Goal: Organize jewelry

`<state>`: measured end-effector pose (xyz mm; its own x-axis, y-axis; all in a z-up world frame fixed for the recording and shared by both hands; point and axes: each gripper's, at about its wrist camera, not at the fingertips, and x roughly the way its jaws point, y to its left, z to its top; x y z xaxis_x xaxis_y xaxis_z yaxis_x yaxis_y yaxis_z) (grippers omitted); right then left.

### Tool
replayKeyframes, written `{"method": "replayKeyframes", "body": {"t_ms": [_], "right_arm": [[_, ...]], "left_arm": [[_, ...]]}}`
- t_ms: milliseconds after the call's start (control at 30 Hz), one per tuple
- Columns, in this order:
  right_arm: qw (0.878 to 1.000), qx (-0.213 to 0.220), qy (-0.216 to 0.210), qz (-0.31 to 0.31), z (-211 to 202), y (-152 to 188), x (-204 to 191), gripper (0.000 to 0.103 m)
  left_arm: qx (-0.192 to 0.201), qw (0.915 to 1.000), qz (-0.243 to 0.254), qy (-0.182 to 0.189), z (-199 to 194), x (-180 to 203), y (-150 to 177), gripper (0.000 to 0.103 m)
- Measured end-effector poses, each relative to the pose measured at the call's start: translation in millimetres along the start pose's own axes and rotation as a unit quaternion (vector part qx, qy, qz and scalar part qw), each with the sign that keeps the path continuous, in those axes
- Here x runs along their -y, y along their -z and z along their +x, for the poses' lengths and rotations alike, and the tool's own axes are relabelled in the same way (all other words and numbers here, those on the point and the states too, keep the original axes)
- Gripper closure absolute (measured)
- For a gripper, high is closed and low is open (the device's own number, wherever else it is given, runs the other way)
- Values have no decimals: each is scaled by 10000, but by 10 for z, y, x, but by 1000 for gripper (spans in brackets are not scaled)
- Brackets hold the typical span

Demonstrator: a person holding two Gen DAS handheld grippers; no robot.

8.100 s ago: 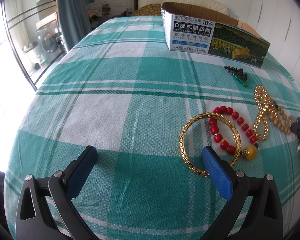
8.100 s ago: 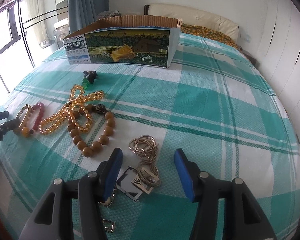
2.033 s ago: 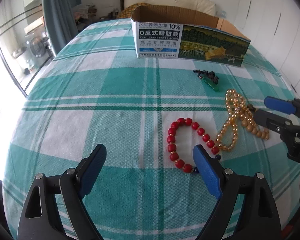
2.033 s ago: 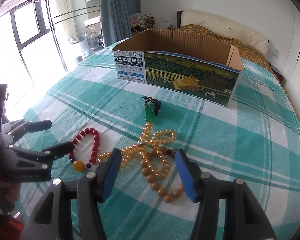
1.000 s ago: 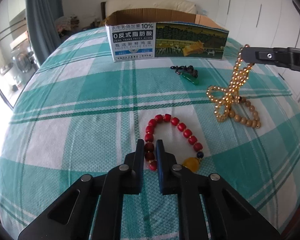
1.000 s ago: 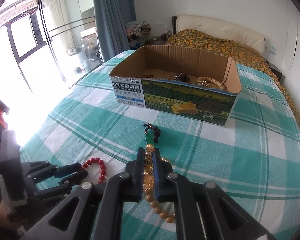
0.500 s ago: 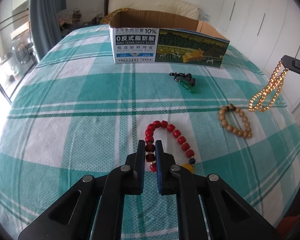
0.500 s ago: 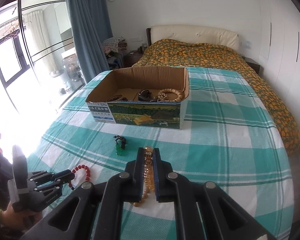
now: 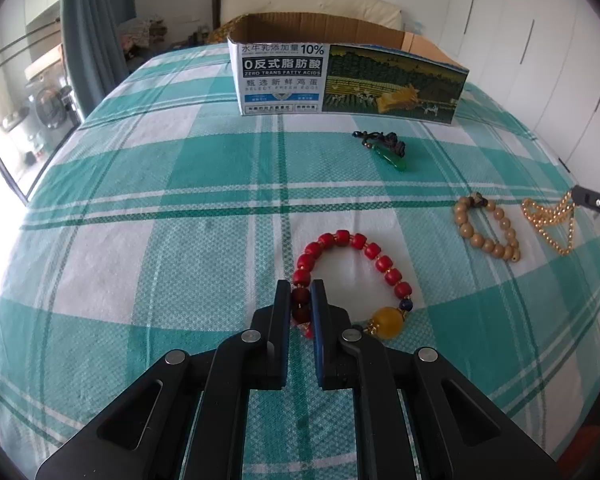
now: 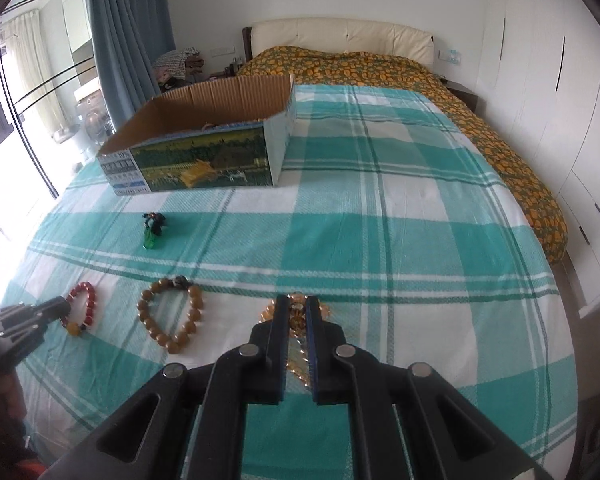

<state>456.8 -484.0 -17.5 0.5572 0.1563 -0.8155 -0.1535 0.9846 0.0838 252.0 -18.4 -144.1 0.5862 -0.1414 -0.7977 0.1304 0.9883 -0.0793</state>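
Two tools are each clamped on a piece of jewelry over a bed [image 9: 148,208] with a green and white plaid cover. In the left wrist view the left tool [image 9: 301,304] pinches the near left side of a red bracelet [image 9: 350,276], whose chunky red beads loop away to the right and end at a large amber bead near the tool's right finger; the loop rests on the bed. In the right wrist view the right tool [image 10: 297,312] grips a gold necklace [image 10: 296,320] between its closed blue pads, and a few strands show on either side of the fingers and below them. From the left wrist view the same necklace [image 9: 552,224] hangs in loops from the right tool's tip at the far right edge, its lowest beads at or just above the cover; I cannot tell which. A tan bracelet [image 9: 486,228] of round wooden beads lies flat between the red bracelet and the necklace, apart from both. Farther off, a green pendant [image 9: 386,150] on a dark knotted cord lies alone. Beyond it stands an open cardboard box [image 9: 352,80] with printed sides, well apart from both tools; the right wrist view [image 10: 204,136] shows only a little of its inside.
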Motion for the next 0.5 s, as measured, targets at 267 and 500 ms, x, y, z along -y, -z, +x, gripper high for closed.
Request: {"method": "replayKeyframes", "body": {"t_ms": [267,500], "right_arm": [[9994,-292,105,178,104,255,151,79],[9992,-235,189,252,38,320,205,55]], "left_arm": [[-46,9999,-72,107,-15,-6,1,45],[-71,9997,-253,22,-33,-82,26,32]]}}
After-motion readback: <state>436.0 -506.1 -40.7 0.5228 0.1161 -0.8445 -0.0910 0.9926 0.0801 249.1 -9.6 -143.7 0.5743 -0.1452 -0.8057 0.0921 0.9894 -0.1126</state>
